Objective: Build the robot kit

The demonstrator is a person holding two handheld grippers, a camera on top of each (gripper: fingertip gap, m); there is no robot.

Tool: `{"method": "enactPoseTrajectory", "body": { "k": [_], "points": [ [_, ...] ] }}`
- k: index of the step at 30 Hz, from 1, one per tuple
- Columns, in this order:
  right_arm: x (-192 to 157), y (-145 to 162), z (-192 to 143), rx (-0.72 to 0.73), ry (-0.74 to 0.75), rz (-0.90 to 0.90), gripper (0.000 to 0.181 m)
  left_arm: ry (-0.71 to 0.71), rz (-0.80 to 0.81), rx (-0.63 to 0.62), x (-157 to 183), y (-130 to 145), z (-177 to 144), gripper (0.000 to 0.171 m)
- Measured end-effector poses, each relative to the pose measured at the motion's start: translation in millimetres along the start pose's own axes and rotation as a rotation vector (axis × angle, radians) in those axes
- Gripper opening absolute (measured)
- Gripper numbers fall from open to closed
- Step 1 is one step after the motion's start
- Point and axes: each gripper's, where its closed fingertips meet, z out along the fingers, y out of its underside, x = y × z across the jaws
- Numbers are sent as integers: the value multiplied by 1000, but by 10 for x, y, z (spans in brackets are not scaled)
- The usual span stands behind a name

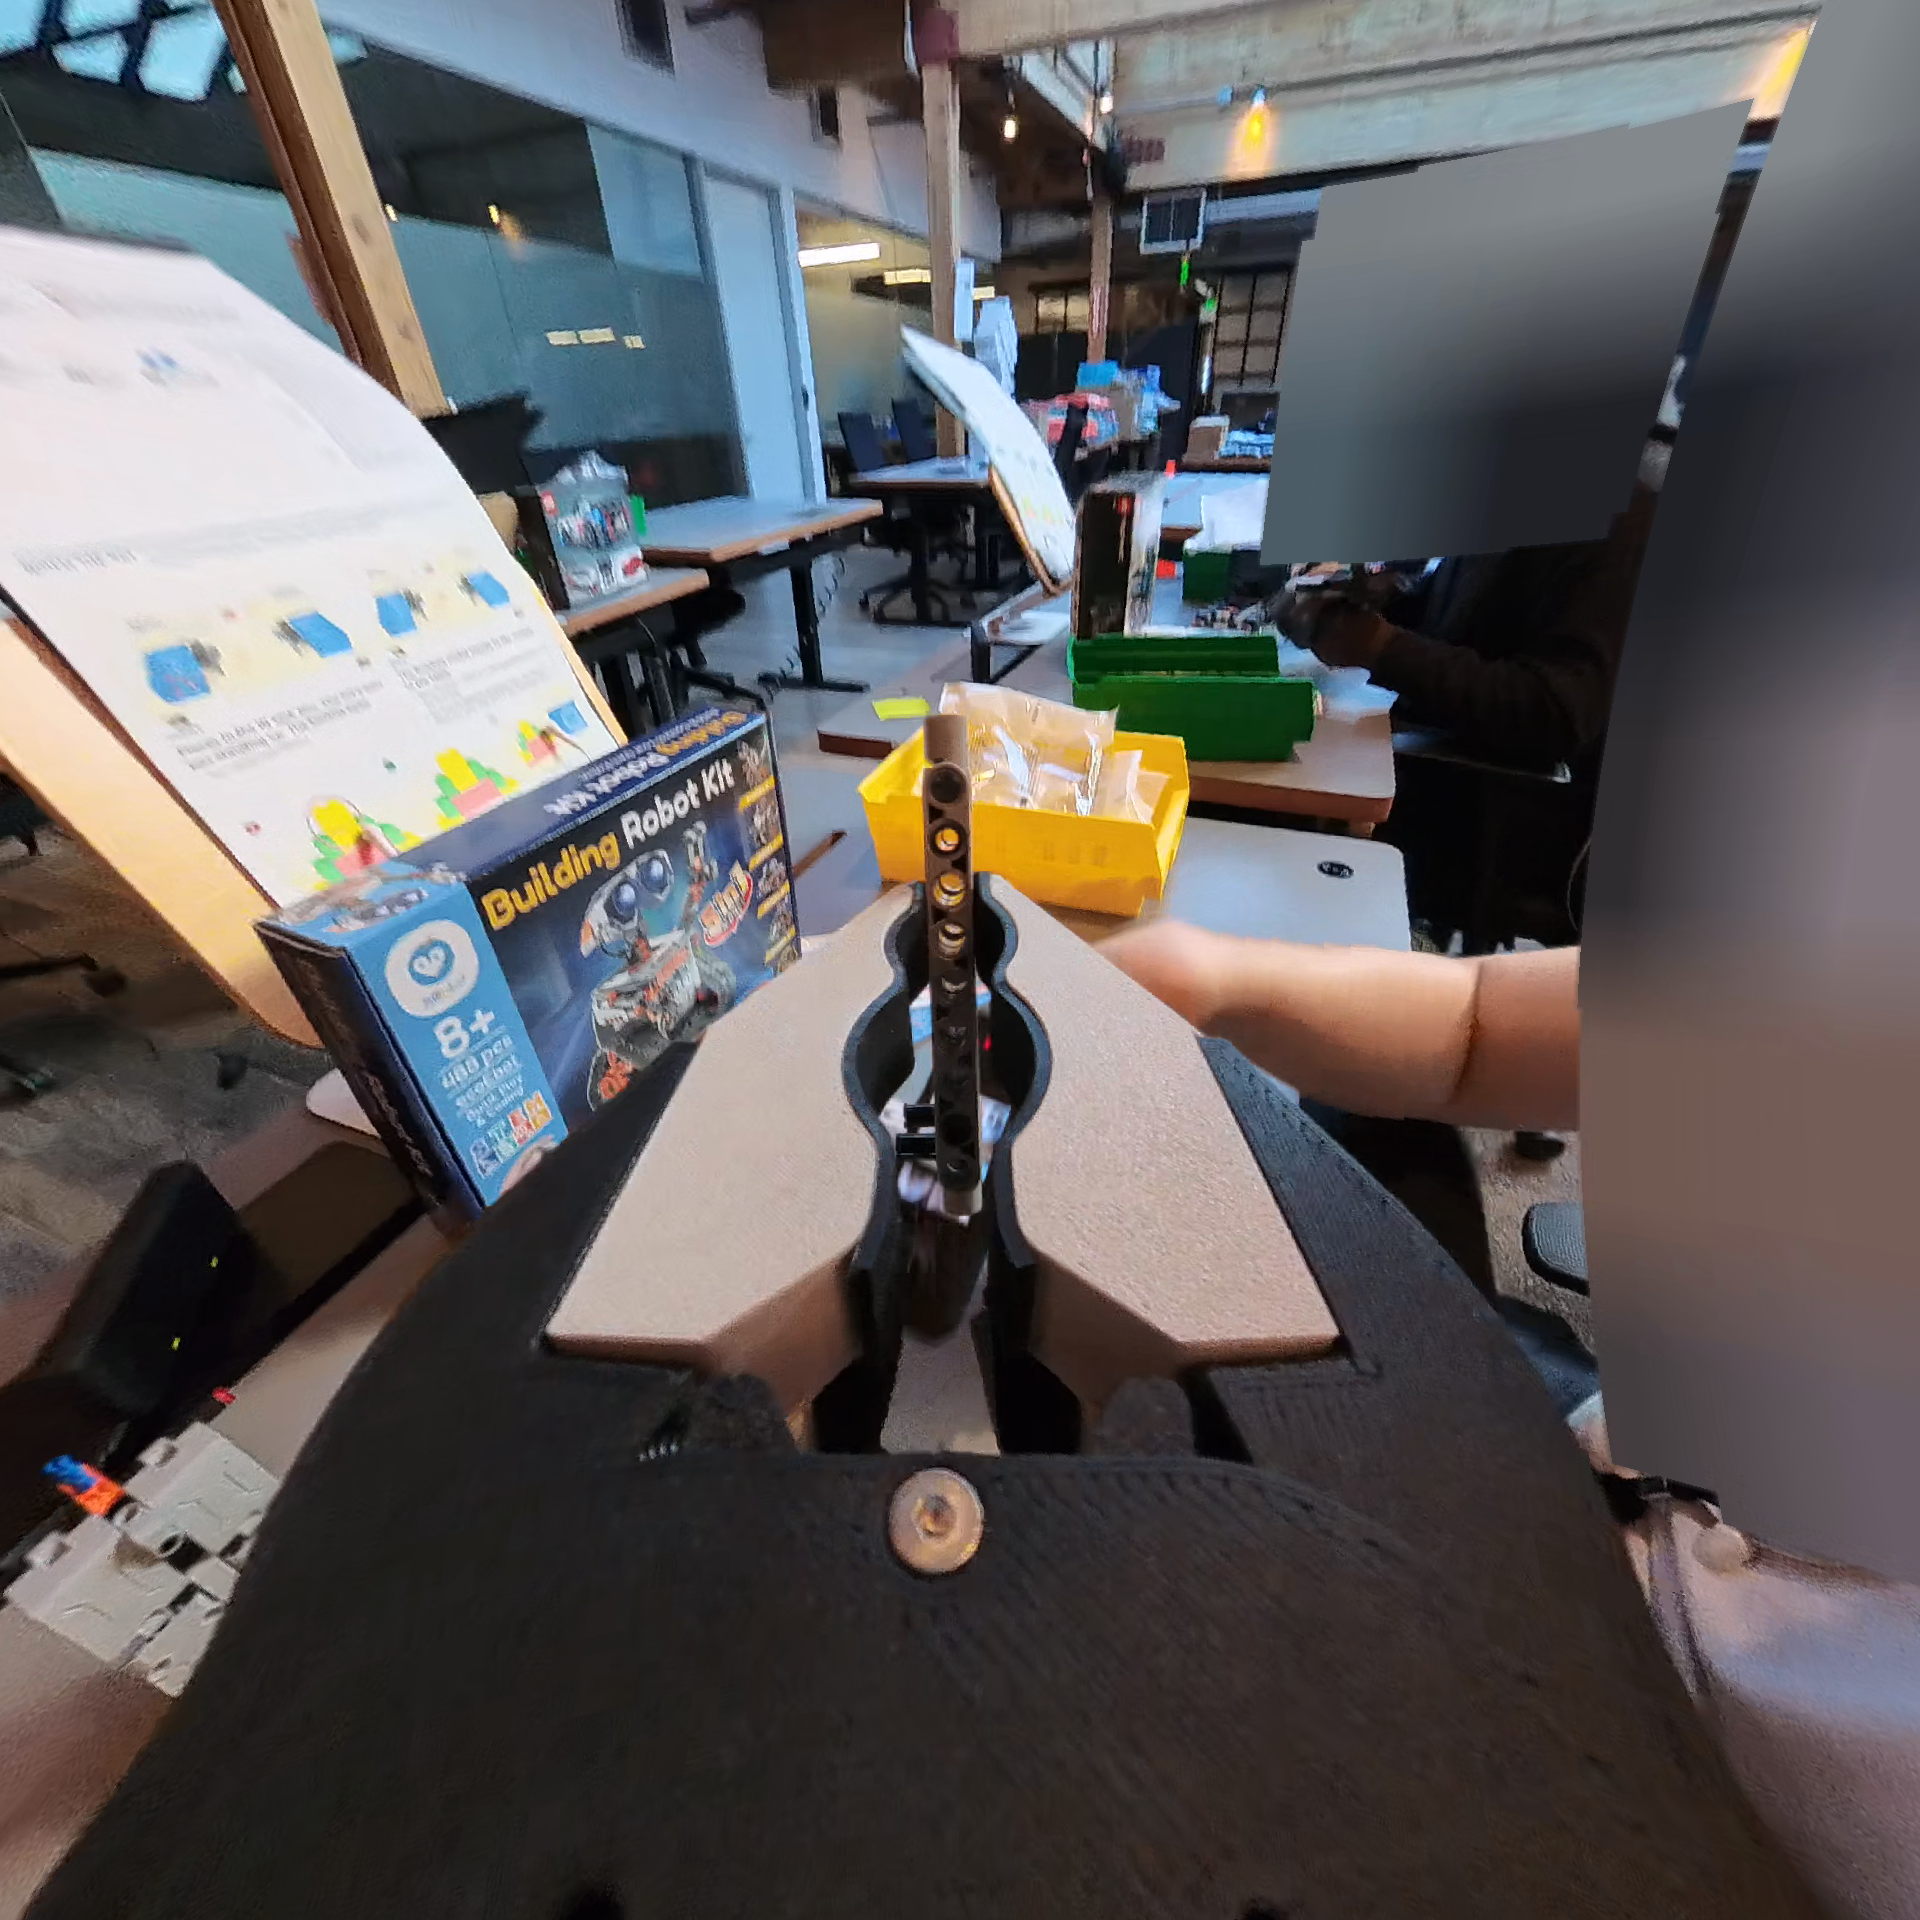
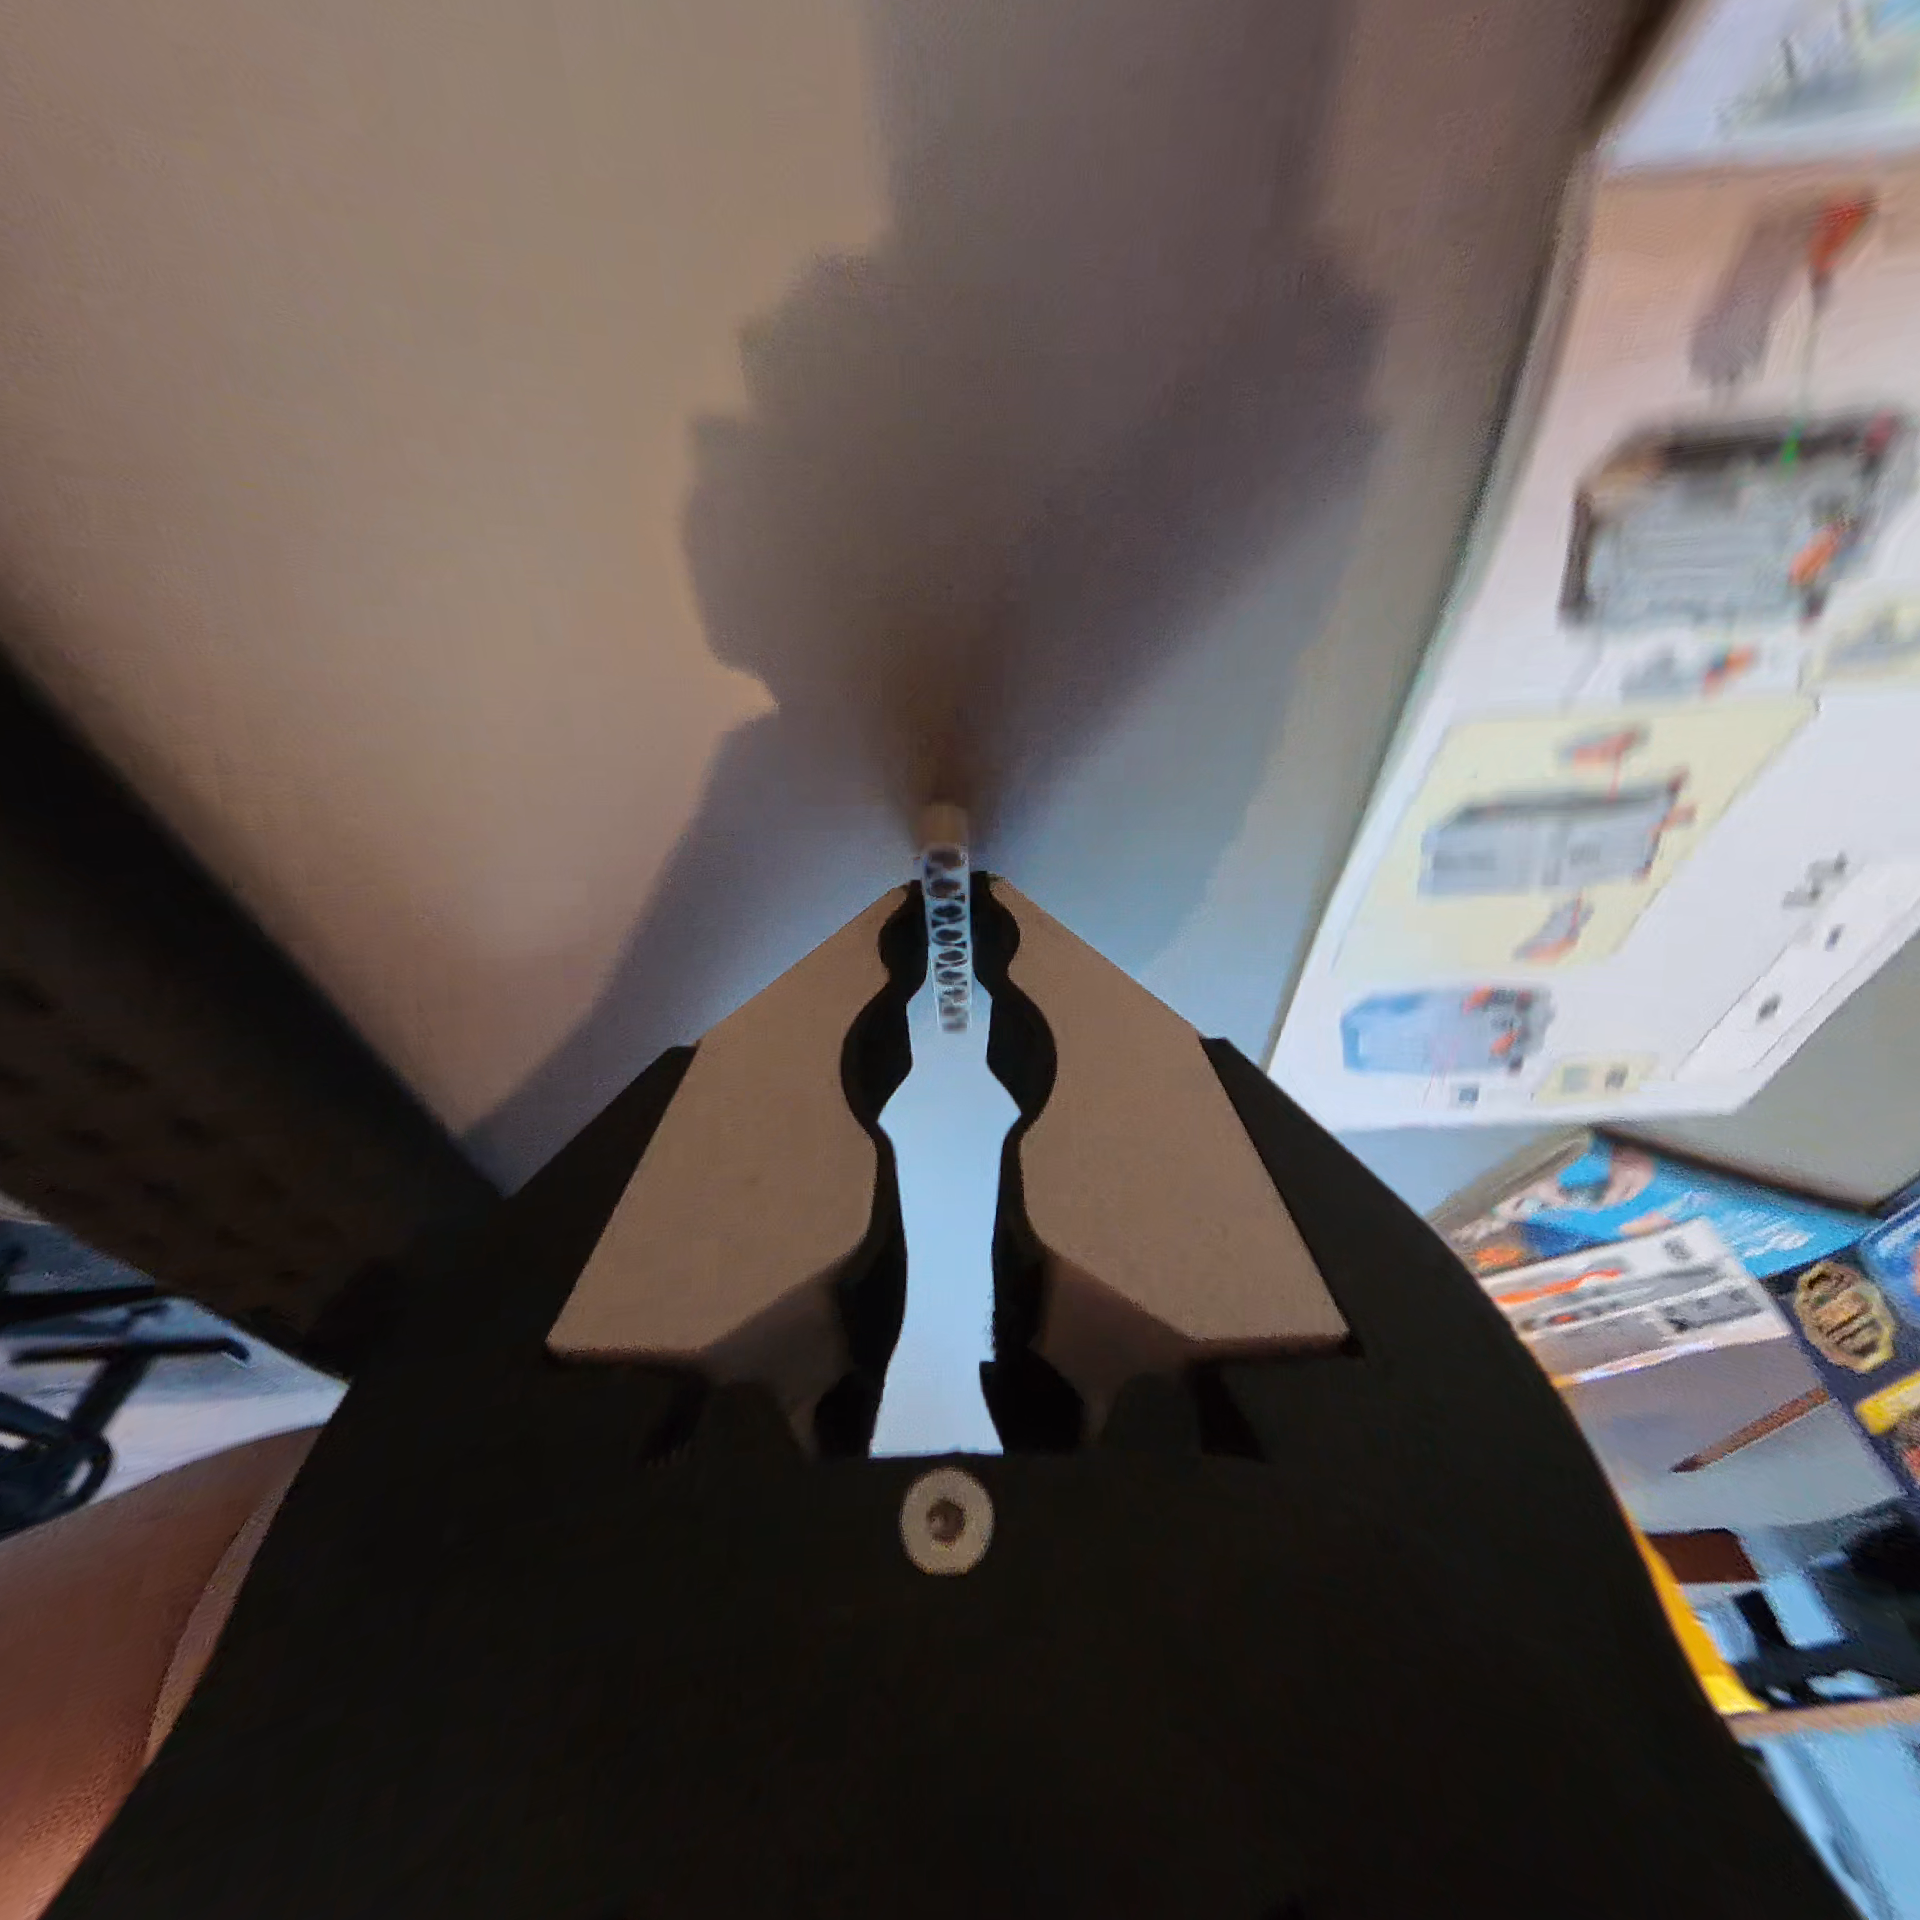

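My left gripper (image 1: 948,894) is shut on a long black beam with a row of holes (image 1: 951,997); the beam stands upright between the tan fingers (image 1: 790,1101) and carries a grey peg at its top end (image 1: 948,740). My right gripper (image 2: 951,883) is shut on a pale beam with holes (image 2: 948,956), which has a tan peg at its tip (image 2: 945,826). That tip points at a blurred pale surface (image 2: 468,364) with the gripper's shadow on it. A person's forearm (image 1: 1340,1013) reaches in from the right behind the left gripper.
A blue robot kit box (image 1: 540,956) stands left of the left gripper, before a tilted instruction sheet (image 1: 239,582). A yellow bin with plastic bags (image 1: 1023,831) and green bins (image 1: 1195,691) sit behind. In the right wrist view, an instruction sheet (image 2: 1621,727) and boxes (image 2: 1683,1278) are at right. Spacing between my two grippers at the tips: around 35 cm.
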Motion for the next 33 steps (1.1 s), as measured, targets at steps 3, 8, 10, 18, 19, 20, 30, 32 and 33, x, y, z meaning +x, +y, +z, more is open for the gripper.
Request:
{"method": "enactPoseTrajectory", "body": {
  "k": [3, 8, 10, 18, 19, 20, 30, 32, 33],
  "points": [
    [29, -125, 3, -8, 41, -33, 7, 26, 24, 60, 105, -98, -159, 5],
    [-27, -138, -22, 91, -10, -33, 27, 122, -15, 114, 115, -119, -196, 4],
    [-75, -166, -148, 237, -73, -21, 40, 161, -45, 127, 50, -94, -132, 4],
    [209, -87, -2988, 1646, -125, 115, 29, 336, -226, 80, -141, 196, 408, 4],
    [149, 24, -3331, 1830, -193, 104, 31, 362, -238, 77, -114, 206, 475, 4],
    [116, 88, -3474, 1907, -246, 107, 31, 376, -247, 68, -92, 218, 540, 4],
    [99, 64, -3321, 1853, -244, 64, 6, 358, -213, 46, 50, 219, 927, 5],
    [86, 77, -3295, 1830, -288, 78, 7, 369, -210, 54, 66, 220, 930, 5],
    [93, 72, -3271, 1817, -292, 89, 7, 370, -224, 61, 61, 210, 926, 11]
  ]
}}
